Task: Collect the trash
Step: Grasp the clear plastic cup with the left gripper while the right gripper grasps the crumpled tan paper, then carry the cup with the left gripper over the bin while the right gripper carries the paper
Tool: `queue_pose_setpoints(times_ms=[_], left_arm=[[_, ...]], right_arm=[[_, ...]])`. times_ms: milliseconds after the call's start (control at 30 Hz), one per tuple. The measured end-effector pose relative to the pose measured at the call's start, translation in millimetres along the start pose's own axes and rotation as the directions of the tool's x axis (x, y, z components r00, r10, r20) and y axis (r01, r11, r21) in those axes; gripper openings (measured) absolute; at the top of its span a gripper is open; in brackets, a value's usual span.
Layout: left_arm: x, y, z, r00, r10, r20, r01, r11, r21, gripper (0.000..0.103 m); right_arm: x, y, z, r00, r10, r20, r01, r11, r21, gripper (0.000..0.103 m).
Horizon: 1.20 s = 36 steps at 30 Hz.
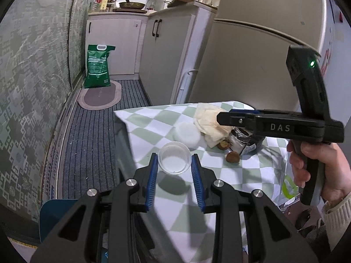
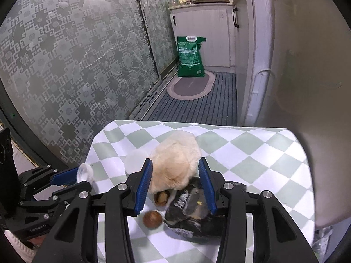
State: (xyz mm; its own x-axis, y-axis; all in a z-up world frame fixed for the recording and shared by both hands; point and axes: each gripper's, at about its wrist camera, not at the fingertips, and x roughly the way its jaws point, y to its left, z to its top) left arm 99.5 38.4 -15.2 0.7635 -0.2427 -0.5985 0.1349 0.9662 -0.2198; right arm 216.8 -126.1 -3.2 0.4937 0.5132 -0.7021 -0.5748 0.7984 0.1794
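A green-and-white checked cloth covers the table [image 1: 153, 120] [image 2: 252, 153]. My left gripper [image 1: 174, 162] [image 2: 74, 176] is shut on a clear plastic cup [image 1: 174, 156] [image 2: 85, 173] near the table's left edge. My right gripper [image 2: 175, 171] [image 1: 221, 118] is shut on a crumpled, stained tissue [image 2: 175, 155] [image 1: 207, 118]. Under the tissue lie a black snack wrapper [image 2: 188, 208] [image 1: 248, 142] and two brown nut shells [image 2: 152, 219] [image 1: 233, 157]. A white round lid [image 1: 186, 134] [image 2: 136, 160] rests beside the tissue.
A person's hand [image 1: 318, 164] grips the right tool's handle. A fridge [image 1: 252, 54] stands behind the table, with cabinets [image 1: 164, 54] beyond it. On the striped floor are a green bag [image 1: 98, 65] and an oval mat [image 1: 101, 96]. Patterned glass doors [image 2: 65, 65] line the left.
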Motion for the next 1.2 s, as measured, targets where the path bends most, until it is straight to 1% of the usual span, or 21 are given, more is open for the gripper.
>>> queue_pose_setpoints(times_ms=[33,67,100,167,267,333,533,633,933,1200], left_arm=[[-3,5,-1,1.0,-0.002,0.003,0.002,1.0,-0.009,0.033],[-4,8,-1,1.0,0.001,0.005,-0.001,1.0,-0.014,0.033],[-6,12,-1,1.0,0.003,0.007,-0.003,1.0,-0.019,0.033],[-10,21,-2,1.0,0.009,0.008,-0.009,0.999,-0.033,0.033],[-16,33,-5,1.0,0.018,0.01,-0.017,0.998,-0.054,0.033],[-20,42,-6,1.0,0.023,0.011,-0.022,0.998,-0.067,0.033],[-30,64,-13,0.999,0.042,0.012,-0.04,0.994,-0.097,0.033],[-33,76,-17,0.998,0.055,0.006,-0.054,0.992,-0.112,0.033],[-33,111,-43,0.992,0.113,-0.062,-0.121,0.983,-0.137,0.033],[-25,138,-73,0.981,0.132,-0.141,-0.153,0.977,-0.148,0.033]], right_arm=[[2,1,0,1.0,-0.004,-0.004,0.004,1.0,-0.002,0.039],[3,3,0,1.0,-0.011,-0.009,0.01,1.0,-0.008,0.031],[4,6,1,1.0,-0.019,-0.013,0.019,1.0,-0.018,0.027],[4,10,2,0.999,-0.031,-0.012,0.031,0.999,-0.033,0.016],[2,14,4,0.999,-0.042,-0.007,0.041,0.998,-0.047,0.01],[-1,19,7,0.998,-0.065,0.002,0.065,0.996,-0.065,0.008],[-16,35,16,0.992,-0.114,0.047,0.118,0.987,-0.112,0.007],[-22,44,23,0.991,-0.113,0.072,0.122,0.985,-0.12,0.007],[-34,87,34,0.99,-0.056,0.125,0.077,0.983,-0.168,0.007],[-28,127,33,0.993,0.013,0.115,0.013,0.976,-0.216,0.007]])
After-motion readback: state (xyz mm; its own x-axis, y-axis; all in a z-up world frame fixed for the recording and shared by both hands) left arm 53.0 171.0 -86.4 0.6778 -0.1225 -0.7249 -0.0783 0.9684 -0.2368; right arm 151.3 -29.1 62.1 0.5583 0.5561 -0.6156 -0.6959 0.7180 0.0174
